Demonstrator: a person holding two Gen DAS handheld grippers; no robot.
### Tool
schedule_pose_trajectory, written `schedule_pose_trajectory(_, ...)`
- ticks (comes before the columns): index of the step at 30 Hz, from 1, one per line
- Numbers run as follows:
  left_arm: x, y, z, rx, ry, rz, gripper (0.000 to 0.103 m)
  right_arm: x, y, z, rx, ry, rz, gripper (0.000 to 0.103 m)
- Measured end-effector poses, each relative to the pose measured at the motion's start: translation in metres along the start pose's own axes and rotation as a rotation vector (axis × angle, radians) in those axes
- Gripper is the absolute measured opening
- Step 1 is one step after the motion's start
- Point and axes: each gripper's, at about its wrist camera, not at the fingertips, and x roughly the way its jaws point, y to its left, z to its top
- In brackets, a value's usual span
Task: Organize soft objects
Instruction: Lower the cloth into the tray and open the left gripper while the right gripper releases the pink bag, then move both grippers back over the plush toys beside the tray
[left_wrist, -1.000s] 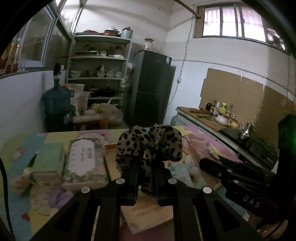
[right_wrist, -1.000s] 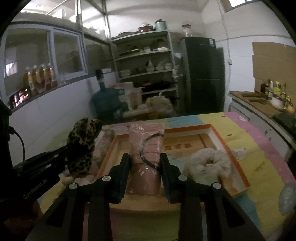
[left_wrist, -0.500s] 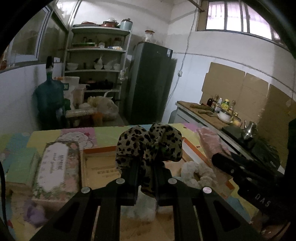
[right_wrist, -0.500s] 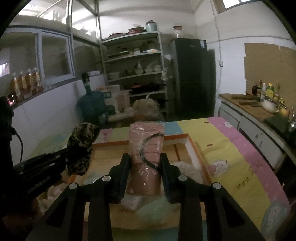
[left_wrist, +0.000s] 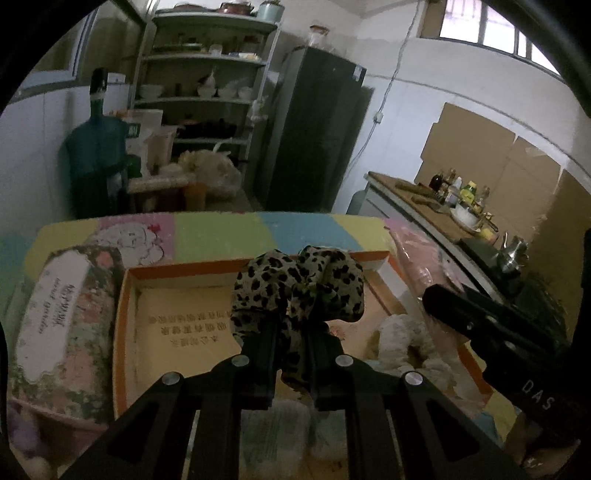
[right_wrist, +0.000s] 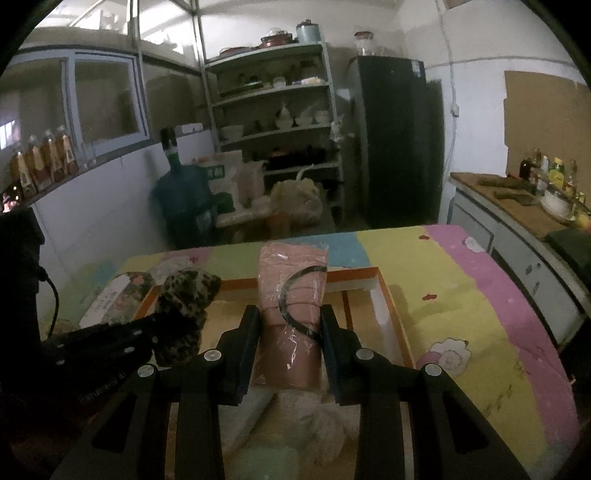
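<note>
My left gripper (left_wrist: 291, 332) is shut on a leopard-print scrunchie (left_wrist: 299, 288) and holds it above the orange-rimmed cardboard box (left_wrist: 125, 314). The scrunchie also shows in the right wrist view (right_wrist: 184, 306). My right gripper (right_wrist: 290, 325) is shut on a pink packet in clear wrap (right_wrist: 291, 317), held over the same box (right_wrist: 388, 295); the packet also shows in the left wrist view (left_wrist: 417, 258). A white fluffy scrunchie (left_wrist: 406, 343) and a pale green soft item (left_wrist: 273, 432) lie in the box.
A floral tissue pack (left_wrist: 62, 325) lies left of the box on the pastel tablecloth (right_wrist: 461, 288). A purple soft item (left_wrist: 22, 432) lies at the near left. Behind the table stand a water jug (left_wrist: 96, 147), shelves and a dark fridge (left_wrist: 317, 129).
Both grippers have moved forward over the box with their loads still held. The box now sits under them, and the tissue pack has shifted to the left of view.
</note>
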Motion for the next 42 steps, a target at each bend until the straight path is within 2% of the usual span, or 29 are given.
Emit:
schedule_pose_trajectory(8,0.019,0.003,0.0,-0.022,0.068,-0.012,0.014,0.026,-0.009,-0.004,0.022,0.083,-0.003,0.033)
schedule_pose_trajectory(11,0.024,0.01,-0.001,-0.057,0.098,-0.025,0.017,0.034,-0.011,-0.008,0.026,0.118,0.0,0.034)
schedule_pose_trajectory(15,0.03,0.02,-0.001,-0.12,0.137,-0.023,0.031,0.04,-0.013,-0.014,0.04,0.148,0.014,0.038)
schedule_pose_trajectory(18,0.03,0.024,-0.003,-0.142,0.142,-0.017,0.037,0.042,-0.013,-0.019,0.038,0.162,0.013,0.04)
schedule_pose_trajectory(19,0.029,0.024,-0.003,-0.142,0.138,-0.022,0.043,0.042,-0.013,-0.02,0.038,0.162,0.012,0.046)
schedule_pose_trajectory(20,0.027,0.023,-0.003,-0.138,0.131,-0.023,0.047,0.041,-0.013,-0.02,0.04,0.159,0.012,0.056)
schedule_pose_trajectory(22,0.02,0.02,-0.003,-0.121,0.097,-0.012,0.063,0.037,-0.014,-0.021,0.048,0.145,0.017,0.063)
schedule_pose_trajectory(25,0.008,0.015,-0.002,-0.085,0.049,0.002,0.077,0.03,-0.013,-0.021,0.053,0.127,0.024,0.065)
schedule_pose_trajectory(31,-0.025,0.003,0.003,-0.012,-0.052,-0.001,0.078,0.01,-0.013,-0.023,0.097,0.071,0.047,0.065)
schedule_pose_trajectory(33,-0.043,-0.003,0.002,0.034,-0.117,0.0,0.078,0.001,-0.012,-0.024,0.109,0.044,0.053,0.066)
schedule_pose_trajectory(35,-0.059,-0.009,0.001,0.079,-0.179,0.006,0.081,-0.008,-0.01,-0.024,0.125,0.005,0.066,0.072)
schedule_pose_trajectory(37,-0.073,-0.012,0.0,0.121,-0.231,0.023,0.094,-0.019,-0.007,-0.025,0.132,-0.036,0.085,0.073)
schedule_pose_trajectory(39,-0.087,-0.01,-0.001,0.146,-0.26,0.051,0.095,-0.029,-0.001,-0.026,0.134,-0.07,0.094,0.073)
schedule_pose_trajectory(42,-0.102,0.001,-0.001,0.119,-0.279,0.075,0.095,-0.041,0.009,-0.027,0.136,-0.113,0.104,0.073)
